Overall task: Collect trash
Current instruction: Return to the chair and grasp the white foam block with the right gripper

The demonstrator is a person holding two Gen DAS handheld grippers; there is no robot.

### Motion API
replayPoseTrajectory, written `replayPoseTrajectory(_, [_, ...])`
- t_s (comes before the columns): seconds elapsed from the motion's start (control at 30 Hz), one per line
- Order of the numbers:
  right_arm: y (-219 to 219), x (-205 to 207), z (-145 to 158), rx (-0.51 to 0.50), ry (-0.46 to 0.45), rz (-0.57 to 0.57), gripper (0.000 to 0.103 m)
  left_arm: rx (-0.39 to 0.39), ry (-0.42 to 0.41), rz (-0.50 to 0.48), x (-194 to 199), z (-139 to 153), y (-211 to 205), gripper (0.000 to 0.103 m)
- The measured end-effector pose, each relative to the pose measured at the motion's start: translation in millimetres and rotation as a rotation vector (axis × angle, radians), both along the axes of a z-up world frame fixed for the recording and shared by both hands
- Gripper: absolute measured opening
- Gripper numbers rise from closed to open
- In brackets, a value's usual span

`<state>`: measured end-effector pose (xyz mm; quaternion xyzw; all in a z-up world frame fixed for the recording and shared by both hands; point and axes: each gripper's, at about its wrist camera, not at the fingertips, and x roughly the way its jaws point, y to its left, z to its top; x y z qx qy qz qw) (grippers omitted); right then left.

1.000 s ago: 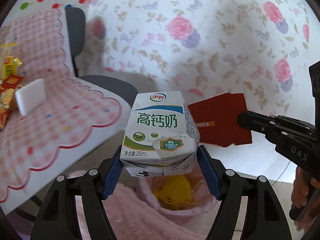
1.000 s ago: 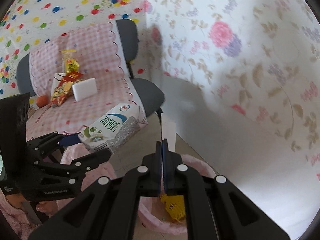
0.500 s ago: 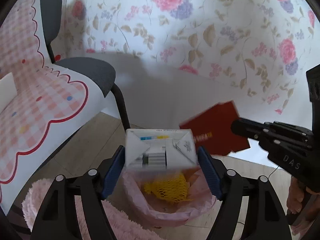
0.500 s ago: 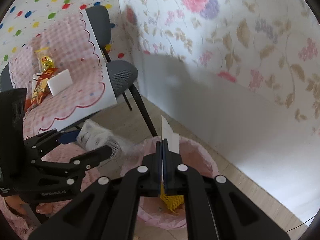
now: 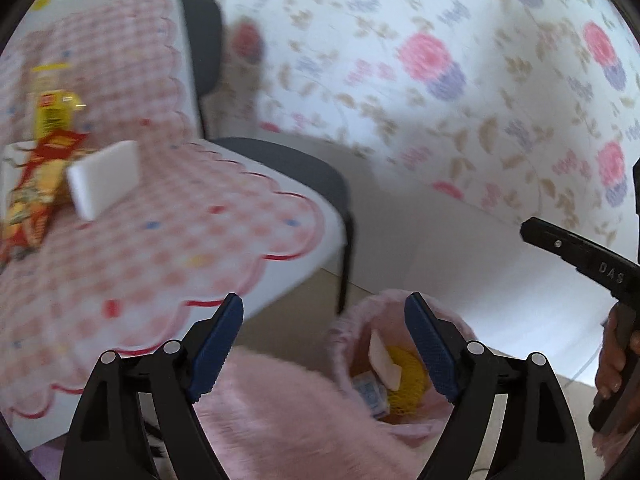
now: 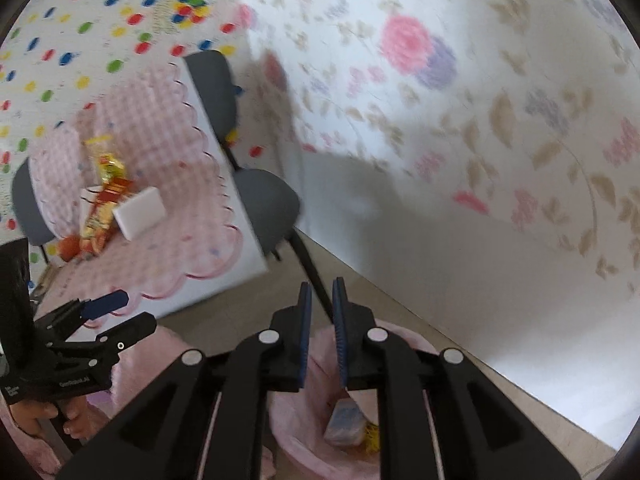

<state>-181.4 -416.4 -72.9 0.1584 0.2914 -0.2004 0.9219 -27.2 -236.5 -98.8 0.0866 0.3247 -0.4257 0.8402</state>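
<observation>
A bin lined with a pink bag (image 5: 440, 436) stands on the floor just beyond my left gripper (image 5: 323, 302). In it lie a yellow net (image 5: 408, 376), a milk carton (image 5: 370, 394) and a pale flat card (image 5: 384, 356). My left gripper is open, its jaws still opening with nothing between them. My right gripper (image 6: 322, 285) hangs over the same bin (image 6: 304, 436). Its jaws are opening a narrow gap that holds nothing. Below it I see the carton (image 6: 346, 420) and net (image 6: 370, 434).
A table under a pink checked cloth (image 5: 168, 248) holds snack packets (image 5: 36, 184) and a white block (image 5: 104, 178). A grey chair (image 5: 288, 168) stands between the table and the flowered wall. The person's fluffy pink sleeve (image 5: 280, 420) fills the near foreground. An orange fruit (image 6: 68, 246) lies on the table.
The milk carton left my left gripper and fell into the bin. My right gripper released the red card, which is now in the bin. Both views swung back toward the table.
</observation>
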Motion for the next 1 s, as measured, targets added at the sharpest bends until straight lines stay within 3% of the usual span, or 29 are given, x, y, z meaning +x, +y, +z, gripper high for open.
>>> replayPoseTrajectory(0.53, [91.3, 105.3, 39.8, -0.050, -0.062, 0.314, 0.018, 0.011, -0.009, 0.342, 43.9, 22.3, 125.9, 0.083])
replayPoseTrajectory(0.83, [125.1, 169.8, 40.6, -0.070, -0.050, 0.403, 0.034, 0.017, -0.010, 0.573, 92.4, 32.5, 196.1, 0.085])
replayPoseTrajectory(1.0, [141.6, 210.3, 37.9, -0.087, -0.033, 0.416, 0.055, 0.028, -0.013, 0.638, 117.0, 36.9, 217.9, 0.089])
